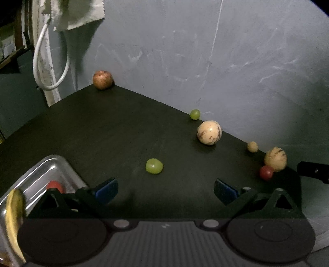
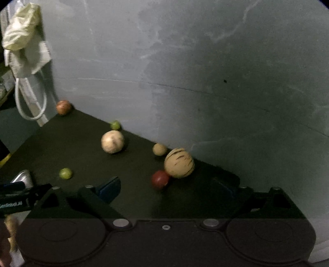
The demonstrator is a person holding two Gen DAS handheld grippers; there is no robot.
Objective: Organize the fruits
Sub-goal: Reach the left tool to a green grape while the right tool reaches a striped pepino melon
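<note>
1. The dark counter fills the middle of both views and meets a grey wall that takes up the upper half of each frame.
2. A pale cloth hangs in the upper left of the left wrist view, with a white looped cord below it.
3. A metal tray sits in the lower left of the left wrist view. A red fruit lies inside it, and a yellow banana leans over its near edge.
4. The left tongs stand spread at the bottom of that view, with nothing between the blue pads.
5. The right tongs are also spread wide, empty, at the bottom of the right wrist view; only the left blue pad is plain, the right one is in shadow.
6. A striped pale melon-like fruit sits right of centre in the right wrist view, near the wall, touching a red tomato-like fruit just below and to its left.
7. A pale round fruit lies right of centre in the left wrist view.
8. A brownish-red apple rests at the counter's far corner, upper left of centre.
9. A green grape-like fruit lies in the middle of the left wrist view, just above the gap of the left tongs.
10. A second green fruit sits by the wall, just above the pale round fruit.
11. A small tan ball-shaped fruit lies at the wall edge between the pale round fruit and the striped one.
</note>
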